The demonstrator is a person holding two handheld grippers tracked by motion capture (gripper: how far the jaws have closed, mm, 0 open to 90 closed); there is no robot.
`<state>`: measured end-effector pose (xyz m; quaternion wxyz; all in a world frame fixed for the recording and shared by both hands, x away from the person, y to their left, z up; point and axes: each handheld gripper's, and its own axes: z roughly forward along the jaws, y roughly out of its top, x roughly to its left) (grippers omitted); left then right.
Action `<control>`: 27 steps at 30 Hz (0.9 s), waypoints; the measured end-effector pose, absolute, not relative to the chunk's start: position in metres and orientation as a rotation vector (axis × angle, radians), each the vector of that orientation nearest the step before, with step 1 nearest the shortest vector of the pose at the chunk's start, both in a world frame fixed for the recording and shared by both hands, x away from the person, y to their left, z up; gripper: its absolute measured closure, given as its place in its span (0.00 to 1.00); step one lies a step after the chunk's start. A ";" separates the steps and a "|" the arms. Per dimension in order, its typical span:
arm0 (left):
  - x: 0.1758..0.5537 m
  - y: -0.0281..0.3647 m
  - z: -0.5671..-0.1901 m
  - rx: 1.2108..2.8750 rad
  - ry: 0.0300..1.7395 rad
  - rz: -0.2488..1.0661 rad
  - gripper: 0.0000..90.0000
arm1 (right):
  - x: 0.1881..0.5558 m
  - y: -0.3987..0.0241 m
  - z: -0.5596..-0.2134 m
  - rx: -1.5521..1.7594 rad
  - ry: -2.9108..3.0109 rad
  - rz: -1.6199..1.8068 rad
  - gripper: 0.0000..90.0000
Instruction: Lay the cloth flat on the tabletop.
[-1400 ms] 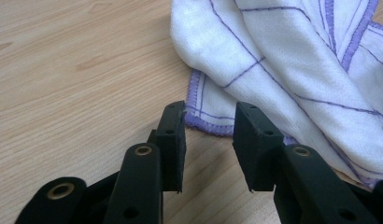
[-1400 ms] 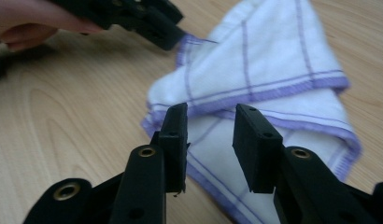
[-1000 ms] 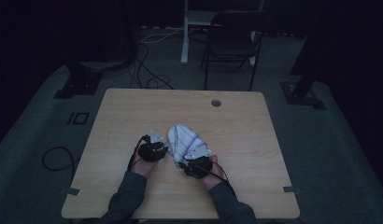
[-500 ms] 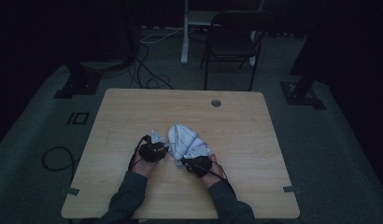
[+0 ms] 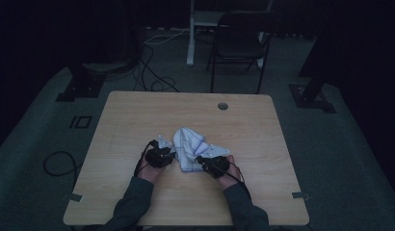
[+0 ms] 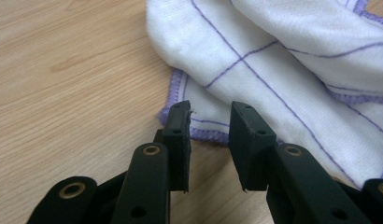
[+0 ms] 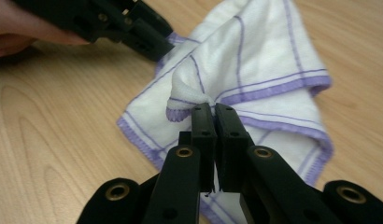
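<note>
The table (image 5: 138, 110) lies bare across the upper half of the high view. At centre the bunched white cloth (image 5: 188, 147) sits. The right gripper (image 7: 213, 112) has just closed, pinching its purple hem; the left gripper (image 6: 209, 116) gapes narrowly at another edge.

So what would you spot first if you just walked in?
The white cloth with purple stitching, crumpled in the middle of the wooden table. Then the right gripper, its black fingers pinching a fold of the hem, and the left gripper, open at the cloth's edge.
</note>
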<state>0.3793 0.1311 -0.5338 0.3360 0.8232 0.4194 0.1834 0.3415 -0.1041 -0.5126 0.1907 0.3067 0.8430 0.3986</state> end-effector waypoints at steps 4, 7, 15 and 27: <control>0.380 0.128 -0.534 2.149 1.086 0.473 0.77 | 0.344 -0.111 -0.507 0.869 2.350 1.118 0.98; 0.381 0.126 -0.535 2.152 1.084 0.472 0.78 | 0.346 -0.115 -0.505 0.875 2.336 1.116 0.98; 0.381 0.123 -0.536 2.160 1.085 0.487 0.84 | 0.348 -0.123 -0.503 0.900 2.310 1.122 0.98; 0.383 0.126 -0.536 2.170 1.092 0.493 0.95 | 0.356 -0.141 -0.492 0.922 2.259 1.101 0.98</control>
